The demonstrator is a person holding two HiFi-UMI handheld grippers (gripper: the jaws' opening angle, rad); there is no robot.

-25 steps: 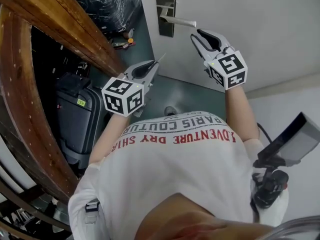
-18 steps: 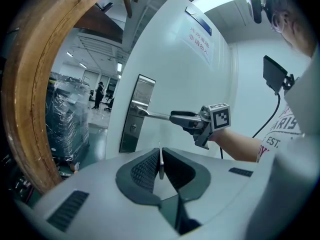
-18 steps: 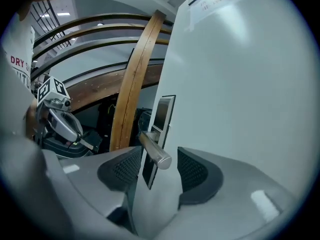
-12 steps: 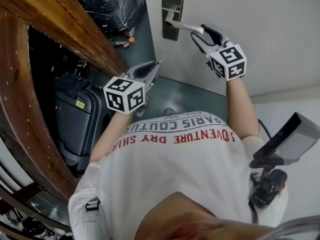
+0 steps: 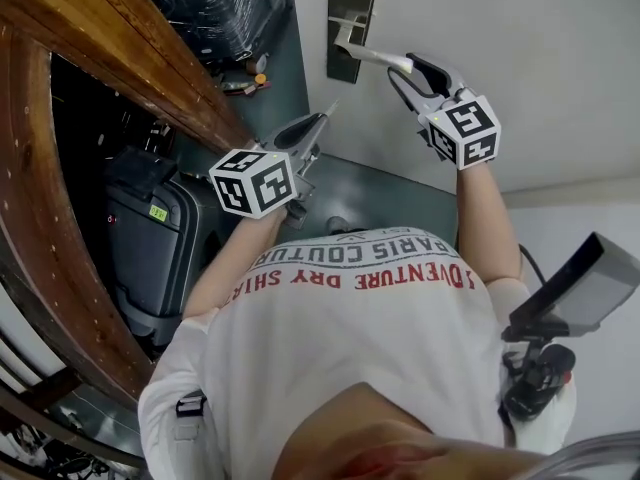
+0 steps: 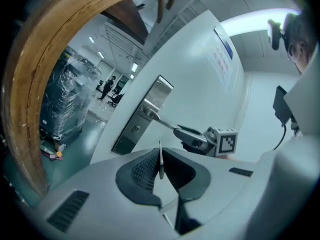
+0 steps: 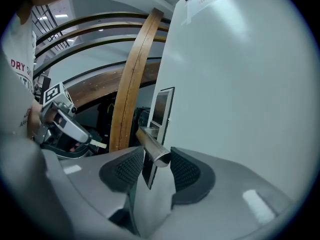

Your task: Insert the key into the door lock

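Note:
My left gripper (image 5: pixel 318 120) is shut on a thin metal key (image 6: pixel 160 160), its blade standing out from the pads toward the white door (image 5: pixel 520 48). It hangs a short way off the door, below and left of the steel lock plate (image 5: pixel 350 23). The keyhole (image 6: pixel 135 129) shows under the lever handle (image 6: pixel 162 120). My right gripper (image 5: pixel 405 65) sits at the free end of the handle (image 7: pixel 152 145), which lies between its closing jaws. The right-hand pad looks close to the handle; a gap shows at the left-hand one.
A curved wooden beam (image 5: pixel 120 48) runs along the left, with a black suitcase (image 5: pixel 155 238) under it. A plastic-wrapped pallet (image 5: pixel 220 8) stands beyond the door's edge. A black device on a stand (image 5: pixel 570 298) is at the right by the wall.
The right gripper moved up to the handle and its jaws spread around the handle's end. The left gripper shifted toward the door and rolled, still holding the key.

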